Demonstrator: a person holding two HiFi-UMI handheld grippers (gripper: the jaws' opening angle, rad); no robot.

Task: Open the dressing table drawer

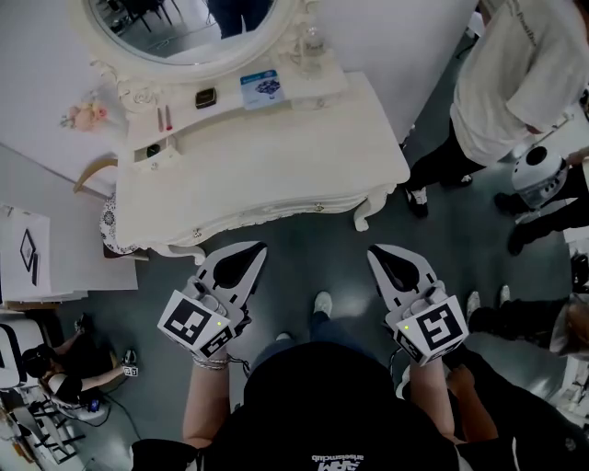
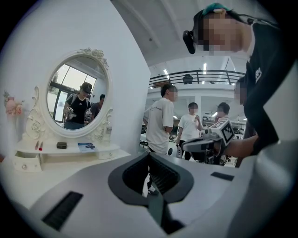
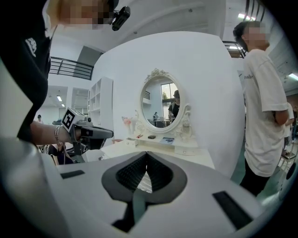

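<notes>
Hidden stuff first: drawer [image 1: 262, 219] sits under the front edge of the dressing table [image 1: 276, 156] top. From the head view it's almost edge-on, only a thin strip of its front w/ two small knobs shows. Looks closed, so contents not visible. Both gripper views lose the drawer front behind their own jaw bodies. Mirror [image 1: 184, 28] is cut off at the top of the head view (whole oval shows in the gripper views). Bystander in white tee [image 1: 515, 83] off the table's right corner, partly out of frame.

Raised shelf [image 1: 313, 92] along the table's back edge:
- black box [image 1: 205, 97] mid-shelf
- blue card [image 1: 261, 88] right of it
- two red sticks [image 1: 164, 118] toward the left end
- dark item [image 1: 153, 149] at far left end, can't ID
- little shelf drawer [image 2: 24, 162] closed, contents unseen

Left gripper [image 1: 253, 250]: jaws pressed together, nothing between. Right gripper [image 1: 375, 253]: same. Both over the floor [image 1: 313, 258] near the table's front edge, not touching it.
</notes>
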